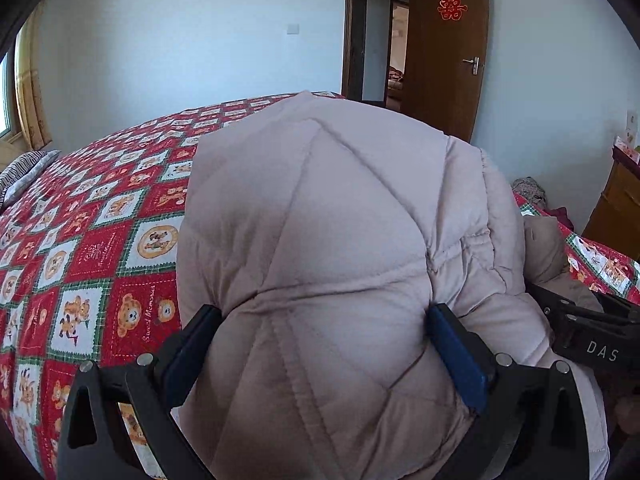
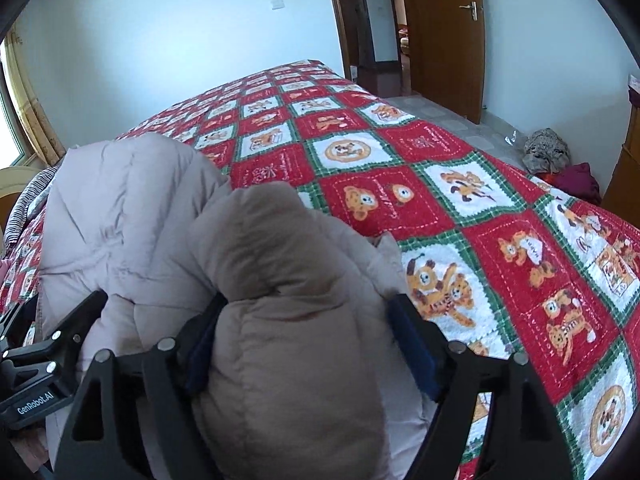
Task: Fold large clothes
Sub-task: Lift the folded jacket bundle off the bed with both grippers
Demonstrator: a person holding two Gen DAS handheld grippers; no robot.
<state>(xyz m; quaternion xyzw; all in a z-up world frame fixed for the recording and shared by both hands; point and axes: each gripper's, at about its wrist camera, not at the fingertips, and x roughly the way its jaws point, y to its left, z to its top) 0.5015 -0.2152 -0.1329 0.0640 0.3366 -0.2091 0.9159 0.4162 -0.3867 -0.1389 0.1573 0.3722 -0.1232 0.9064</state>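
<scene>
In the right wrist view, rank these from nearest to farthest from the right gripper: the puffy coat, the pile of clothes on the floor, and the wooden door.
1. Puffy coat, bulging between the right gripper fingers.
2. Pile of clothes, on the floor beyond the bed's right edge.
3. Wooden door, open, at the far wall.

Matt quilted cloth coat (image 1: 320,240) on a printed cotton-like bedspread (image 2: 440,184); glossy wooden door (image 1: 444,60).

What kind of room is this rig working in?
Most likely a home bedroom. A bed fills both views, covered by a red patchwork bedspread with cartoon tigers. A puffy quilted coat lies on it, and a wooden door with a red paper decoration stands open onto another room.
</scene>
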